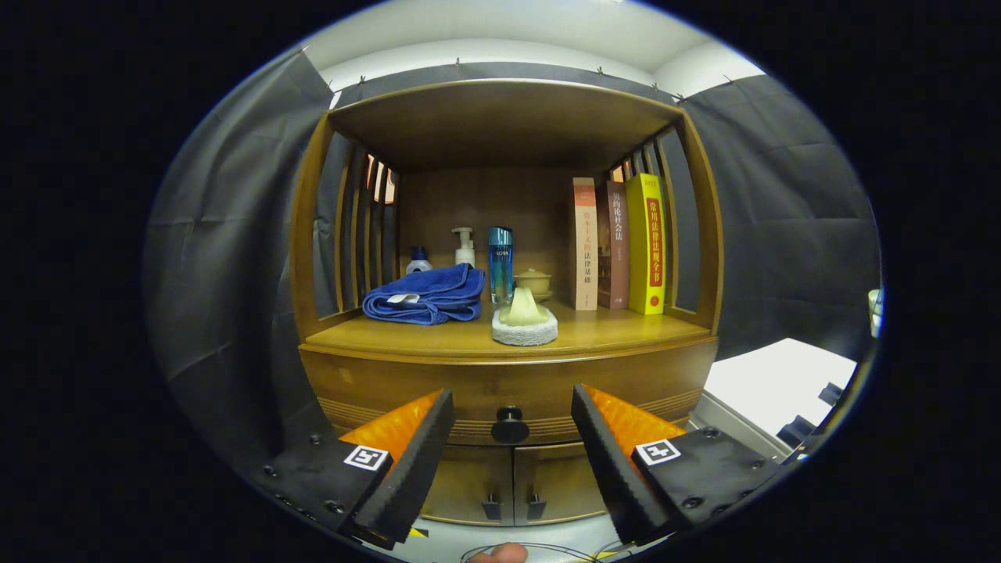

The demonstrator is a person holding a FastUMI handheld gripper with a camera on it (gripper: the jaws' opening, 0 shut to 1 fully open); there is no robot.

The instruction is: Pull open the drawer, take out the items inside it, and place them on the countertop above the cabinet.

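While parted, tool (512, 438) framing round knob (510, 426)

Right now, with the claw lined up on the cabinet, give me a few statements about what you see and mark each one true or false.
1. The drawer is already pulled open. False: its front sits flush and closed.
2. The claw is open, with the black drawer knob between its fingers, untouched. True.
3. A blue towel lies folded on the countertop, left of the tall blue bottle. True.
4. The books lie stacked flat. False: three stand upright at the right side of the shelf.
5. The white pump bottle stands in front of the towel. False: it stands behind it, near the back panel.
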